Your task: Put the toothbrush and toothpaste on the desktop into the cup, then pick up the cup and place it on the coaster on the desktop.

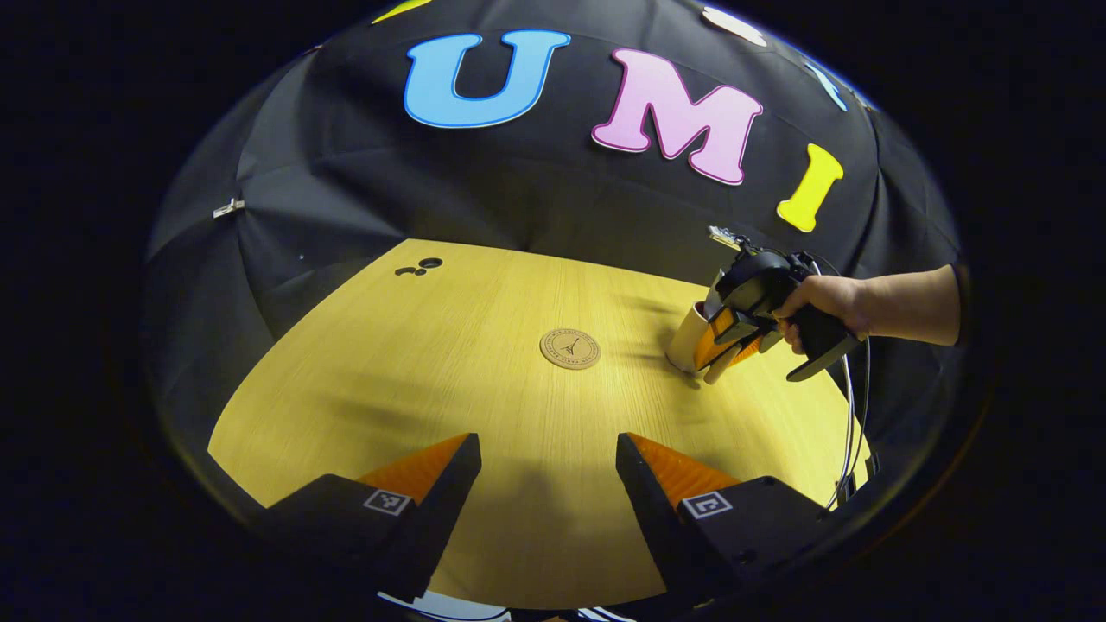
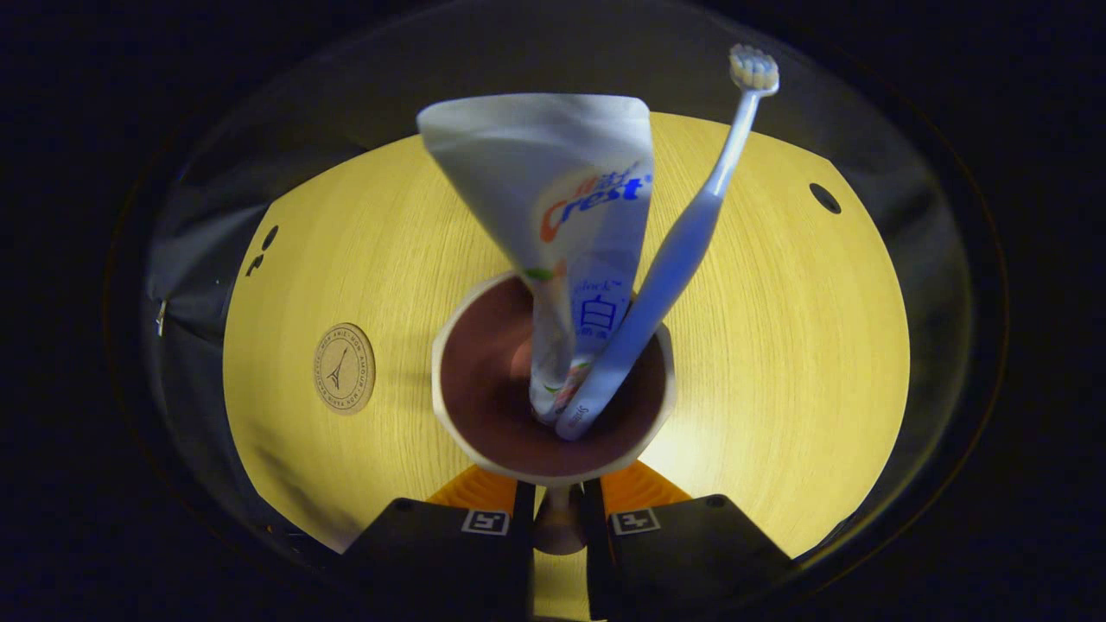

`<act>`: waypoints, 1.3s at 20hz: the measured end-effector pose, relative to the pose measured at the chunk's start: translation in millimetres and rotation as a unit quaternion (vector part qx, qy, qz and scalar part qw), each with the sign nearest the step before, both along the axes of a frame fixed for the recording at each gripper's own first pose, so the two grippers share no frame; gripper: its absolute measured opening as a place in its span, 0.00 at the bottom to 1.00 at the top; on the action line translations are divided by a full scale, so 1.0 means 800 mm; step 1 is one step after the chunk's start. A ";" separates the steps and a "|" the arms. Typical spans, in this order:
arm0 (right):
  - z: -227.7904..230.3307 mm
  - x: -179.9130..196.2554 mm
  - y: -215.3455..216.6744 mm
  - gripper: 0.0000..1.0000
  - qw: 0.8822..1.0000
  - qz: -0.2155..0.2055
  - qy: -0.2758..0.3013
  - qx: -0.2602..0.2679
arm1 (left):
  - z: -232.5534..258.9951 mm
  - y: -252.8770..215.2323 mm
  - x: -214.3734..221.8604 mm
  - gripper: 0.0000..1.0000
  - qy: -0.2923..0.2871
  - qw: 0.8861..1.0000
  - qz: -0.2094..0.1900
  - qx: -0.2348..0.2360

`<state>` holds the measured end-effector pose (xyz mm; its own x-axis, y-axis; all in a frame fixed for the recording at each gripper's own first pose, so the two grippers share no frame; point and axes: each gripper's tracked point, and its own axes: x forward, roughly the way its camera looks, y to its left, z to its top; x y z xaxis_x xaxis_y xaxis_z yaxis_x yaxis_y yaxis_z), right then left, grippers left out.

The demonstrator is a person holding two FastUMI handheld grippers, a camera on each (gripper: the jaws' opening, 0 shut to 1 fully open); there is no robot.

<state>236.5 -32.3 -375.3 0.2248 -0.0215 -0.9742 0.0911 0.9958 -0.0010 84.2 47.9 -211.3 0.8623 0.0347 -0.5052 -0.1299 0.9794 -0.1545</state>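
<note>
A cream cup with a dark brown inside holds a white toothpaste tube and a pale blue toothbrush, bristles up. My right gripper is shut on the cup's handle, just below the rim. In the left gripper view the cup leans at the table's right side, with the right gripper and a hand behind it. The round cork coaster lies mid-table, left of the cup. My left gripper stands open over the near table, holding nothing.
The yellow wooden table has small dark holes at its far left corner and another hole on the far side in the right gripper view. A cable hangs from the right gripper near the table's right edge.
</note>
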 end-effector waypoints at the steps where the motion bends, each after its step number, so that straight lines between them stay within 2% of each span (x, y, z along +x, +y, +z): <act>1: -0.001 -0.001 0.002 0.21 1.000 0.004 -0.001 -0.001 | 0.001 -0.001 0.001 0.98 0.000 1.000 -0.001 0.000; 2: 0.001 -0.002 0.004 0.27 1.000 0.008 0.001 0.001 | 0.002 -0.002 0.002 0.98 -0.001 1.000 -0.002 0.000; 7: 0.014 0.003 0.020 0.27 1.000 0.018 -0.011 0.005 | -0.003 -0.004 -0.007 0.98 0.003 1.000 -0.007 -0.001; 11: 0.039 0.023 0.062 0.27 0.996 0.081 -0.034 -0.014 | -0.004 -0.001 -0.010 0.98 0.005 1.000 -0.007 -0.014; 13: 0.044 0.030 0.088 0.27 0.995 0.096 -0.036 -0.010 | -0.002 0.001 -0.013 0.98 0.002 1.000 -0.006 -0.023; 16: 0.042 0.035 0.127 0.27 0.990 0.136 -0.036 -0.014 | -0.003 0.008 -0.019 0.98 0.001 1.000 -0.006 -0.018; 22: 0.021 0.034 0.198 0.27 0.984 0.174 -0.019 -0.006 | -0.009 0.029 -0.029 0.98 0.007 1.000 0.007 -0.018; 26: 0.004 0.028 0.223 0.27 0.983 0.181 -0.002 -0.004 | -0.001 0.042 -0.023 0.98 0.000 1.000 0.019 -0.019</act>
<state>259.2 145.9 -372.1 0.2223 0.0534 -0.9735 -0.2694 0.9630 -0.0086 66.1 81.5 -212.3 0.8608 0.0473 -0.5068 -0.1662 0.9672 -0.1919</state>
